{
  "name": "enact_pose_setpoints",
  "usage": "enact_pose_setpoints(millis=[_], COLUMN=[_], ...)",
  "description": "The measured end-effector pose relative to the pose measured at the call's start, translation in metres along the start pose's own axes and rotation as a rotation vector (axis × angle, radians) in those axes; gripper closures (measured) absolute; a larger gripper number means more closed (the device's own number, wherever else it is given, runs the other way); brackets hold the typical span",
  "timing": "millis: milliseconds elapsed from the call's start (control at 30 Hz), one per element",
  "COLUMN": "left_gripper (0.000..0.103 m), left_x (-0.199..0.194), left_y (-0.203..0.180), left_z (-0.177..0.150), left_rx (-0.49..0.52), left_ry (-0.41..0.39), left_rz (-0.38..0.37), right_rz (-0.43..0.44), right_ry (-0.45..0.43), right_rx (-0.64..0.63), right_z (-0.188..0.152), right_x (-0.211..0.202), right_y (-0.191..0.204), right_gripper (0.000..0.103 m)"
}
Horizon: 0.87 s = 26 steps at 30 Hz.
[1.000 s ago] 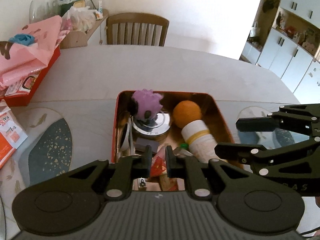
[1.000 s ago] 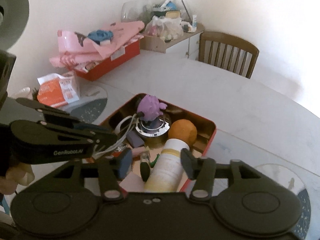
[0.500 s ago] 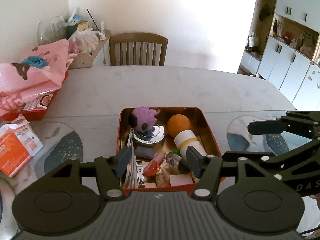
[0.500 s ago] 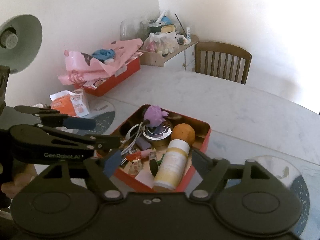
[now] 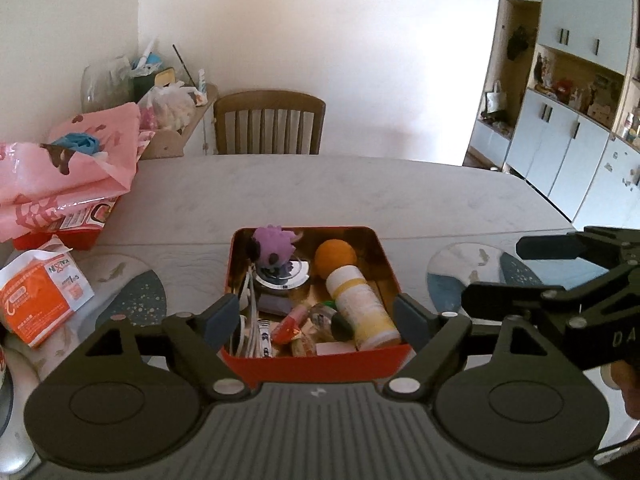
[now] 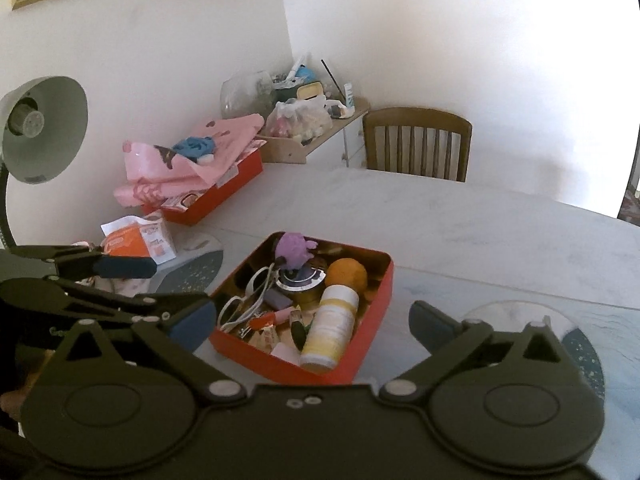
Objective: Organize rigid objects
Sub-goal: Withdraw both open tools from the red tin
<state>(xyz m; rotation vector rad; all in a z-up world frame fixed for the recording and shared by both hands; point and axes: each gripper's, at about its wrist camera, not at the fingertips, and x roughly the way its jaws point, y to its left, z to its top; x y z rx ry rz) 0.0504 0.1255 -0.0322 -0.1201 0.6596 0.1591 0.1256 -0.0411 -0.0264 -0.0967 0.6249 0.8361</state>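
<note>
Both tools are spread wide and holding nothing: left tool (image 5: pixel 316 314) and right tool (image 6: pixel 312 324) hover just short of the red tin (image 5: pixel 316 364).

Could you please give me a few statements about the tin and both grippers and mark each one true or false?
1. The left gripper is open and holds nothing. True.
2. The white and yellow bottle stands upright in the red tin. False: it lies on its side.
3. The purple toy sits at the tin's far end beside the orange ball. True.
4. The right gripper is shut on the bottle. False: it is open, clear of the tin.
</note>
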Motion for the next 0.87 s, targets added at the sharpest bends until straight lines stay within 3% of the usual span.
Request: enact_pose_setpoints(millis=[200, 867], left_gripper=[0.005, 0.005], left_x=[-0.006, -0.008], left_y=[-0.01, -0.024], left_z=[-0.006, -0.005], left_rx=[0.003, -0.035], left_ry=[0.006, 0.004], left_rz=[-0.007, 0.064], right_rz=[-0.014, -0.023], right_ry=[-0.009, -0.002], right_rx=[0.023, 0.021], right_z=[-0.006, -0.015], right_x=[-0.008, -0.016], right_y=[-0.005, -0.022], right_gripper=[0.0, 0.0])
